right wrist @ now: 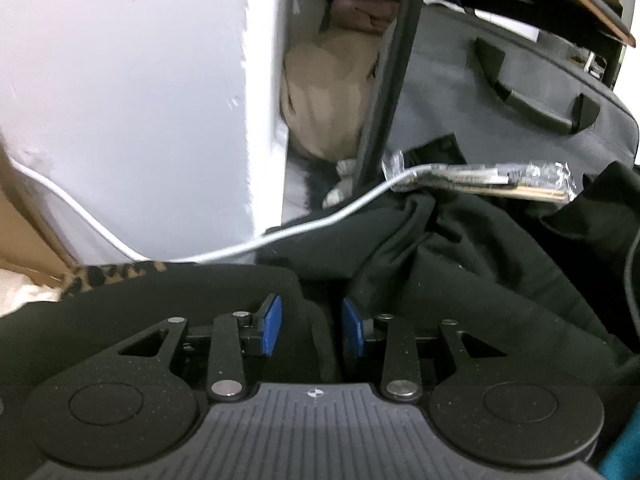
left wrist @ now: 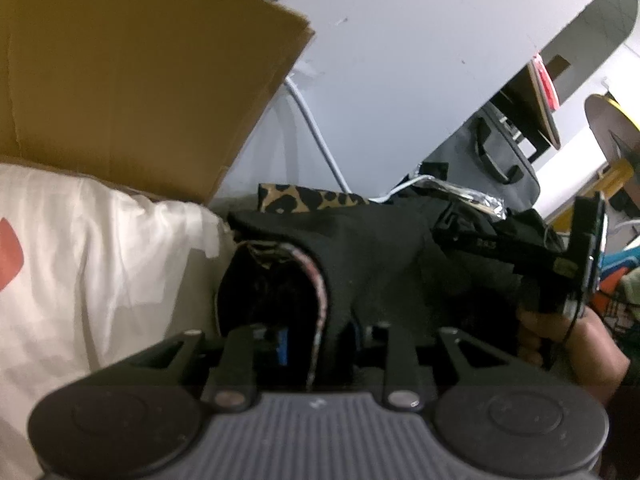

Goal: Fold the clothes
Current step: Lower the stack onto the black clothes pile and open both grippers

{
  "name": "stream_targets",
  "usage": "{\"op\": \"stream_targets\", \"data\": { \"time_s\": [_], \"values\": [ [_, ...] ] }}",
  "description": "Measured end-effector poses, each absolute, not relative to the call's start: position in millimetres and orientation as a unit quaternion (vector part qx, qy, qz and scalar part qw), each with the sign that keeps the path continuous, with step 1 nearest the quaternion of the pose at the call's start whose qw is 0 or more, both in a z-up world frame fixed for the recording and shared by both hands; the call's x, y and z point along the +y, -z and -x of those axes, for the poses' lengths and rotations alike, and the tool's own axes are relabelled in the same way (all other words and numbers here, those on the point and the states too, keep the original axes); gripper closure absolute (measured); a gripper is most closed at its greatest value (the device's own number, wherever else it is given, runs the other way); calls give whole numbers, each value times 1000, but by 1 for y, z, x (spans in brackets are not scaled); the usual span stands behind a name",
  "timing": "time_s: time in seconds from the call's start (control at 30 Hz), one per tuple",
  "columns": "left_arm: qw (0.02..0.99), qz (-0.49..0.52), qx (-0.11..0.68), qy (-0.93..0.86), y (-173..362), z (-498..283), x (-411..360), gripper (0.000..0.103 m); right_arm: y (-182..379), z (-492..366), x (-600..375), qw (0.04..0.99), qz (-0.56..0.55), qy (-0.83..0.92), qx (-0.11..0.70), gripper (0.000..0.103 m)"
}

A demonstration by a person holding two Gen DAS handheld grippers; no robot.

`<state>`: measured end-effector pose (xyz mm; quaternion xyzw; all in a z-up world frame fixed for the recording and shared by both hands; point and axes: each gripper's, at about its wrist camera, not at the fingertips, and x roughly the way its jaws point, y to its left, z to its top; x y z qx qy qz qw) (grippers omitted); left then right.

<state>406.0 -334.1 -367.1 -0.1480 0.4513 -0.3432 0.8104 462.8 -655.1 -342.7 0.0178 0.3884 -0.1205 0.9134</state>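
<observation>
A black garment (left wrist: 380,264) with a patterned neck trim (left wrist: 320,300) hangs bunched in front of me. In the left wrist view it drapes over my left gripper (left wrist: 320,348), which is shut on the cloth near the neck opening. One blue pad (left wrist: 282,346) shows and the other finger is hidden by fabric. A hand (left wrist: 568,344) holds the other gripper at the right end of the garment. In the right wrist view my right gripper (right wrist: 313,332) has its blue pads (right wrist: 272,330) pressed on a fold of the black garment (right wrist: 460,248).
A cardboard box flap (left wrist: 140,80) and white fabric (left wrist: 80,260) are on the left. Leopard-print cloth (left wrist: 312,200) lies behind the garment. A grey bag (right wrist: 500,100), a white cable (right wrist: 280,232), wrapped chopsticks (right wrist: 500,178) and a white wall corner (right wrist: 140,100) stand close ahead.
</observation>
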Motion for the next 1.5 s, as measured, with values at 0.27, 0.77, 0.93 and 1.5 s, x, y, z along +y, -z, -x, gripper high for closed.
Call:
{"op": "stream_targets", "data": {
  "time_s": [0.27, 0.77, 0.93, 1.5],
  "values": [
    [810, 141, 447, 353, 351, -400, -325, 53, 326, -416, -625, 929, -25, 73, 362, 63],
    [778, 200, 477, 357, 382, -440, -337, 31, 344, -340, -561, 936, -96, 21, 337, 62],
    [764, 237, 486, 353, 401, -451, -337, 39, 358, -334, -548, 933, -97, 17, 346, 63],
    [816, 210, 424, 333, 361, -485, -339, 94, 354, -335, -532, 934, -114, -2, 339, 63]
  ]
}}
